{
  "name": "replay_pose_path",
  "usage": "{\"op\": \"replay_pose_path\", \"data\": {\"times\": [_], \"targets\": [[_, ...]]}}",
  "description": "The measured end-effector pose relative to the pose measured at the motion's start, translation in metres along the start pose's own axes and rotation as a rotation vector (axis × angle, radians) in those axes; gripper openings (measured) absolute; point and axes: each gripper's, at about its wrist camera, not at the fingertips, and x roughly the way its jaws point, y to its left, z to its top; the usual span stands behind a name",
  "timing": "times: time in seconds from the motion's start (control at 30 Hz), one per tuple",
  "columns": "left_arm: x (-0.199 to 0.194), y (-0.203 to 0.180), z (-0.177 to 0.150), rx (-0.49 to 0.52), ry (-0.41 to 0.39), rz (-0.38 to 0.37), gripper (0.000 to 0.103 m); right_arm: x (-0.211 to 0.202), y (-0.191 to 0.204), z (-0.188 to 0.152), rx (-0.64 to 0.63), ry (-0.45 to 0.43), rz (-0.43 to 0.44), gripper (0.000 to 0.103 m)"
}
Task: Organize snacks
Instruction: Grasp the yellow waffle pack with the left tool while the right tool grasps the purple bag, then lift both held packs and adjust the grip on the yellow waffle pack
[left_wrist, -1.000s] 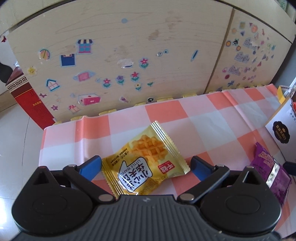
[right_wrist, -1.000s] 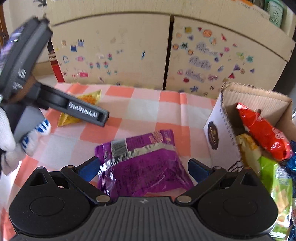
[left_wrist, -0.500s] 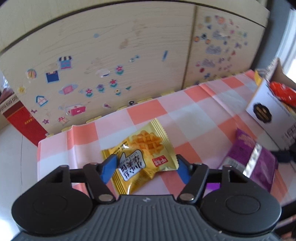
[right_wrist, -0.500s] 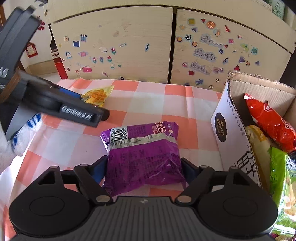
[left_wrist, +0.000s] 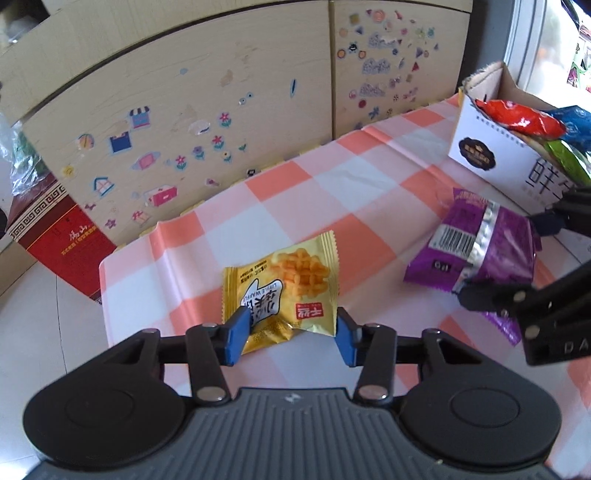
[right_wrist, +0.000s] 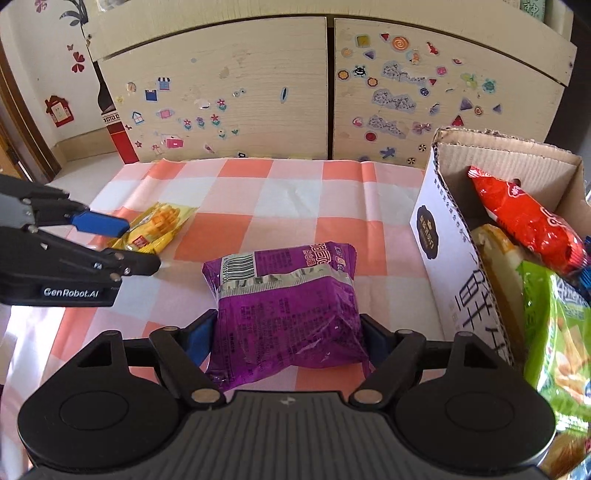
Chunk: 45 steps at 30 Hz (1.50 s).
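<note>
A yellow waffle packet (left_wrist: 280, 288) sits between the blue pads of my left gripper (left_wrist: 291, 332), which is shut on its near end, just over the checked cloth. From the right wrist view the same packet (right_wrist: 162, 225) shows at the left, in the left gripper (right_wrist: 138, 245). A purple snack packet (right_wrist: 284, 295) is pinched at both sides by my right gripper (right_wrist: 288, 332), which is shut on it. The left wrist view shows this purple packet (left_wrist: 476, 247) at the right, held by the right gripper (left_wrist: 508, 258).
An open cardboard box (right_wrist: 436, 221) stands at the right edge of the table, holding a red bag (right_wrist: 528, 221), a green bag (right_wrist: 565, 332) and other snacks. The pink-and-white checked cloth (right_wrist: 295, 192) covers the table. Sticker-covered cupboard doors (left_wrist: 221, 92) rise behind it; a red carton (left_wrist: 55, 236) stands on the floor at left.
Both grippers went from wide open to closed on their packets. The left gripper has swung right with the yellow packet, bringing the box into its view. The right gripper has hardly moved.
</note>
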Motion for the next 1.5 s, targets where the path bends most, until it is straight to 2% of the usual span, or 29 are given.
{"op": "replay_pose_path", "data": {"times": [0.3,0.63,0.9,1.0,1.07,1.17,1.23,1.33,1.5], "targets": [[-0.017,-0.009,-0.02,0.018,0.007,-0.024,0.047,-0.019,0.002,-0.012,0.048,0.016,0.028,0.084],[-0.034,-0.004,-0.036,0.006,-0.002,-0.06,0.045,-0.044,0.0,-0.016,0.095,-0.011,0.04,0.084],[-0.037,-0.004,-0.038,-0.006,-0.012,-0.057,0.044,-0.04,0.004,-0.013,0.074,-0.01,0.045,0.084],[-0.032,-0.007,-0.038,-0.022,0.0,-0.063,0.051,-0.037,0.005,-0.012,0.077,-0.005,0.043,0.084],[-0.028,-0.009,-0.038,-0.018,0.008,-0.062,0.066,-0.036,0.004,-0.013,0.081,-0.001,0.046,0.084],[-0.025,-0.007,-0.035,-0.048,0.004,-0.034,0.082,-0.034,0.005,-0.013,0.077,0.006,0.049,0.084],[-0.024,0.0,-0.032,-0.097,-0.009,-0.057,0.082,-0.032,0.005,-0.012,0.078,0.009,0.05,0.084],[-0.018,0.006,-0.028,-0.146,-0.007,-0.072,0.09,-0.029,0.004,-0.009,0.085,0.013,0.051,0.084],[-0.003,-0.008,-0.026,-0.085,0.027,-0.03,0.09,-0.025,0.0,-0.003,0.1,0.003,0.05,0.084]]}}
